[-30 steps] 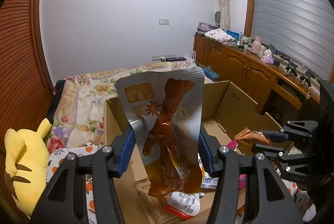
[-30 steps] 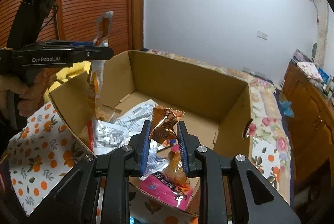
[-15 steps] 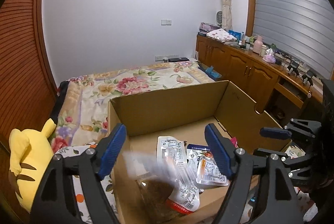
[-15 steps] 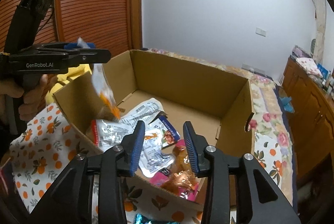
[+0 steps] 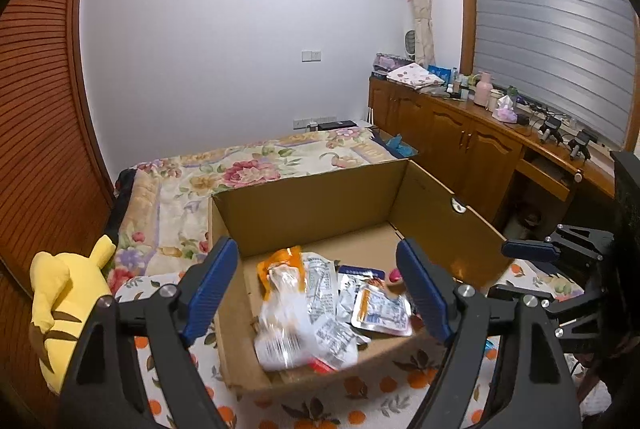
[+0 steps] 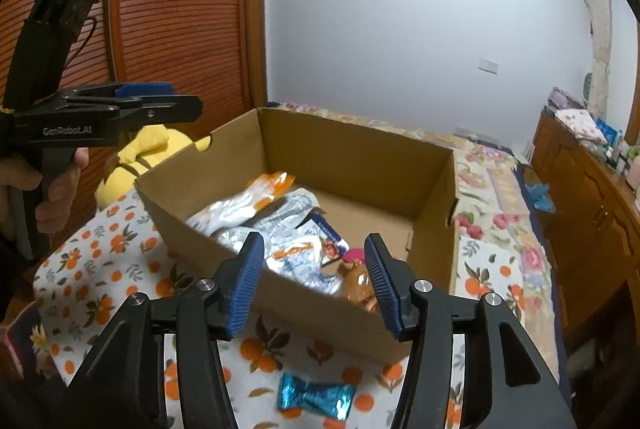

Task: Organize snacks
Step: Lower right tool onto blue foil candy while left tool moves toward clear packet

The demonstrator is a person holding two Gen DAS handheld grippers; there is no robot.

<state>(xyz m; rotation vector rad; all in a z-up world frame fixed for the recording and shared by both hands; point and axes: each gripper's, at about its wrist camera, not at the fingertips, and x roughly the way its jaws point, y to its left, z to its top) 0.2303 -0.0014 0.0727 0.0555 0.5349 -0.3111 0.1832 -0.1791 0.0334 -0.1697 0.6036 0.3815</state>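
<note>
Snacks (image 5: 320, 305) lie in a heap inside the cardboard box (image 5: 308, 213), which sits on a cloth with oranges (image 6: 104, 269) on the bed. The left gripper (image 5: 320, 289) has just been opening and stands wide with nothing between its jaws. The right gripper (image 6: 314, 281) has just been opening too, and it is empty. Both hang over the near edge of the box, likely so packs fall in. A blue candy (image 6: 316, 395) waits outside on the cloth, probably next to go in.
</note>
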